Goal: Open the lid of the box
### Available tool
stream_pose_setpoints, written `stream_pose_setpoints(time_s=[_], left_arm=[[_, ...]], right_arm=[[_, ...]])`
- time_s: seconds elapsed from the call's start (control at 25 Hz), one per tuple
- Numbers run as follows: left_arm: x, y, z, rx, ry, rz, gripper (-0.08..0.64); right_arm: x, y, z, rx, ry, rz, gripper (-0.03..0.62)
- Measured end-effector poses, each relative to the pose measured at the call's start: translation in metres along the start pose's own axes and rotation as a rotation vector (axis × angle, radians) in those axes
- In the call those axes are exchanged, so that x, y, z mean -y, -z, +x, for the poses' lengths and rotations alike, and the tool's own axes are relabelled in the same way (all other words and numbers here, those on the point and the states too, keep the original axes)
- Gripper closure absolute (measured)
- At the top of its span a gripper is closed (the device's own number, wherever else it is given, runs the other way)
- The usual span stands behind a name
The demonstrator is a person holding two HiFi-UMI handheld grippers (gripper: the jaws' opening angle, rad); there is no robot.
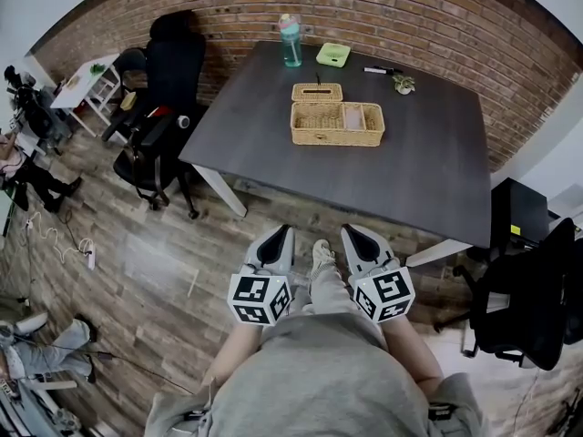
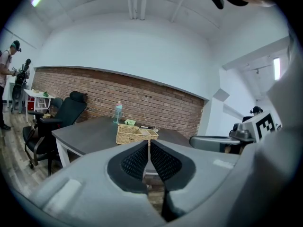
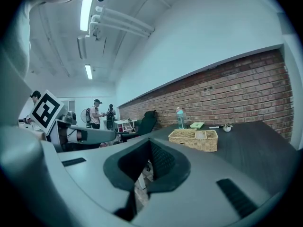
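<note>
A woven wicker box (image 1: 337, 123) stands in the middle of the dark table (image 1: 419, 171); its near part shows open compartments and a flat woven lid (image 1: 317, 92) lies on the far part. Both grippers hang low in front of my body, well short of the table's near edge. My left gripper (image 1: 278, 236) and right gripper (image 1: 353, 233) are both shut with nothing between the jaws. The left gripper view has the box (image 2: 136, 135) far beyond the shut left gripper (image 2: 148, 144). In the right gripper view the box (image 3: 194, 139) sits far off, right of the shut right gripper (image 3: 151, 144).
A teal bottle (image 1: 291, 41), a green container (image 1: 333, 55), a marker (image 1: 378, 70) and a small plant (image 1: 404, 83) sit at the table's far edge. Black office chairs stand left (image 1: 164, 107) and right (image 1: 533, 289) of the table. People stand far off at the left.
</note>
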State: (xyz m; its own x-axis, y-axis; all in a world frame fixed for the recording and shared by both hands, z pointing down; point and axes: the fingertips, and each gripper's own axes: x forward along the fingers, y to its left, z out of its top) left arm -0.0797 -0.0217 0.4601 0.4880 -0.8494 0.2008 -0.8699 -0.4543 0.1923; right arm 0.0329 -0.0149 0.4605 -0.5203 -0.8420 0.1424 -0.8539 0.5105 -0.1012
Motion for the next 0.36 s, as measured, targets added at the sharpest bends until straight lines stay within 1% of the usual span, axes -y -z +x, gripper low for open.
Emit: stream_pose_setpoints(time_s=[0.36], left_arm=[[-0.0061, 0.0006, -0.0028, -0.004, -0.002, 0.000, 0.534]], right_arm=[[-0.0047, -0.0018, 0.0040, -0.002, -0.006, -0.001, 0.592]])
